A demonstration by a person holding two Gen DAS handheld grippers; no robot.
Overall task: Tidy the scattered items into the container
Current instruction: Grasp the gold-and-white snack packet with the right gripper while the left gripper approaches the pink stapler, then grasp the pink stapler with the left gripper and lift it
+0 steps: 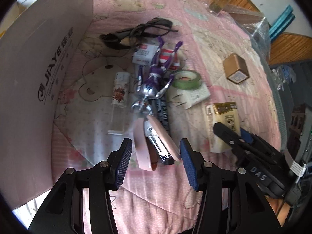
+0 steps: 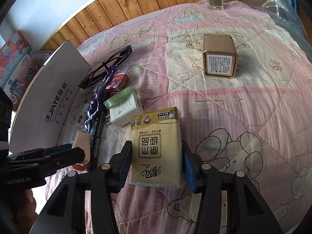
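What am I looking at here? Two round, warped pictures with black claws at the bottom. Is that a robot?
No robot: a person holds a pair of tongs in each hand, and a wide-angle camera on each looks out along its fingers. One picture comes from the left tongs, the other from the right tongs. Both look down on a pink quilt strewn with small things: glasses, a green tape roll, a white charger, a gold tin. The white box wall is probably the container. The left tongs stand open around a pink stapler; the right ones straddle a tissue pack, pads touching its sides.

Soft daylight, fisheye-warped edges, slight central blur
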